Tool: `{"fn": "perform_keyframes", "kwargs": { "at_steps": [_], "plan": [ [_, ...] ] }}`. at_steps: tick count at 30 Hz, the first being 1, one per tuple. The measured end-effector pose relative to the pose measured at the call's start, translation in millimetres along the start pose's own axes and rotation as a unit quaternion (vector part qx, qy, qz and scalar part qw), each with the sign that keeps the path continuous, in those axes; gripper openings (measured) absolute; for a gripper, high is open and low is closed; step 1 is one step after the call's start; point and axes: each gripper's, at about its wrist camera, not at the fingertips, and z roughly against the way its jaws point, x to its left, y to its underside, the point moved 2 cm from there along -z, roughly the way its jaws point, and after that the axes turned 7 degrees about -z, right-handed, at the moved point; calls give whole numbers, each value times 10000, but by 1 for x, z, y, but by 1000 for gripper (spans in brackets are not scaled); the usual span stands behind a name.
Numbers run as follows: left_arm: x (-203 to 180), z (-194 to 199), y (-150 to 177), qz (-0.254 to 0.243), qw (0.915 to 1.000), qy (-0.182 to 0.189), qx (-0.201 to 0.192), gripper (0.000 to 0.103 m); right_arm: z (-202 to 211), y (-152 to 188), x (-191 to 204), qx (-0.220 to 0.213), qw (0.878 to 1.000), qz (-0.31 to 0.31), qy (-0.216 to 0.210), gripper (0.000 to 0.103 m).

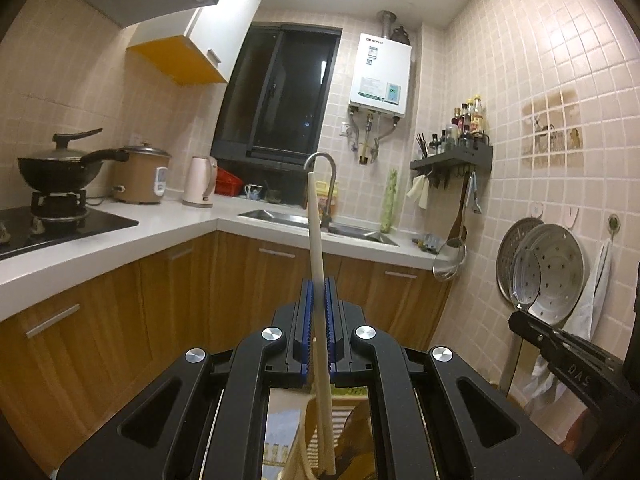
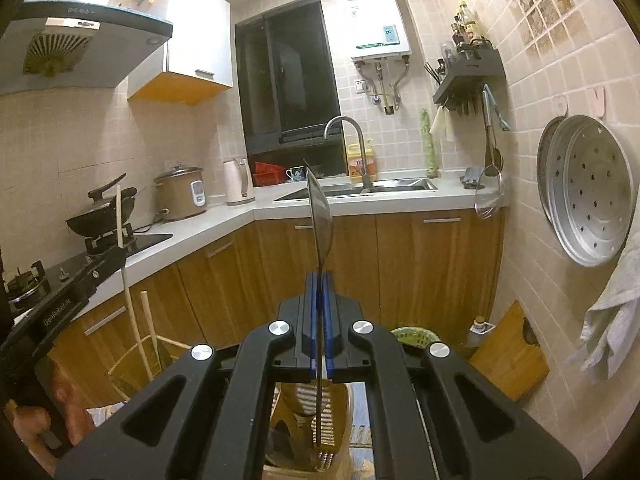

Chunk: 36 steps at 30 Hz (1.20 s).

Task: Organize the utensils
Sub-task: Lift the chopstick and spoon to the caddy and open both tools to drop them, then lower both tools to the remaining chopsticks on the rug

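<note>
My left gripper is shut on a long pale wooden stick that stands nearly upright. Its lower end reaches down into a cream holder seen through the gripper's frame, beside other wooden utensils. My right gripper is shut on a metal spatula, seen edge-on with the blade up. The spatula's handle drops toward a slatted holder below. In the right wrist view the left gripper shows at the left with the wooden stick. In the left wrist view the right gripper shows at the right.
An L-shaped white counter carries a wok, rice cooker, kettle and sink with faucet. A ladle hangs under the wall shelf. Steamer trays and a towel hang on the right wall. A cutting board leans below. A hand is at the lower left.
</note>
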Motion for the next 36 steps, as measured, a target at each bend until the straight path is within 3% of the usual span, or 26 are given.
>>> {"fn": "perform_keyframes", "kwargs": {
  "at_steps": [4, 6, 11, 15, 20, 25, 29, 33, 36],
  "plan": [
    [4, 6, 7, 48, 9996, 210, 167, 6, 4, 7, -8, 330, 9990, -182, -222, 3],
    [7, 12, 8, 73, 9993, 289, 238, 16, 10, 10, -11, 413, 9988, -159, -204, 8],
    [16, 43, 4, 157, 9989, 361, 248, 34, 36, 8, -13, 500, 9983, -188, -252, 27],
    [26, 70, -6, 343, 9978, 470, 321, 37, 68, 3, -10, 516, 9979, -195, -336, 53],
    [28, 104, -25, 393, 9969, 532, 417, 39, 105, -6, 6, 705, 9970, -27, -311, 53],
    [24, 130, -41, 385, 9935, 620, 874, 43, 130, -5, 21, 1348, 9908, 108, -61, 53],
    [17, 138, -33, 330, 9840, 806, 1552, 43, 134, 16, 28, 2268, 9737, 166, 118, 53],
    [10, 136, -3, 244, 9645, 1014, 2426, 43, 125, 62, 27, 3554, 9341, 130, 327, 53],
    [6, 133, 31, 163, 9469, 1132, 3005, 43, 120, 94, 24, 4157, 9089, 16, 318, 51]
  ]
}}
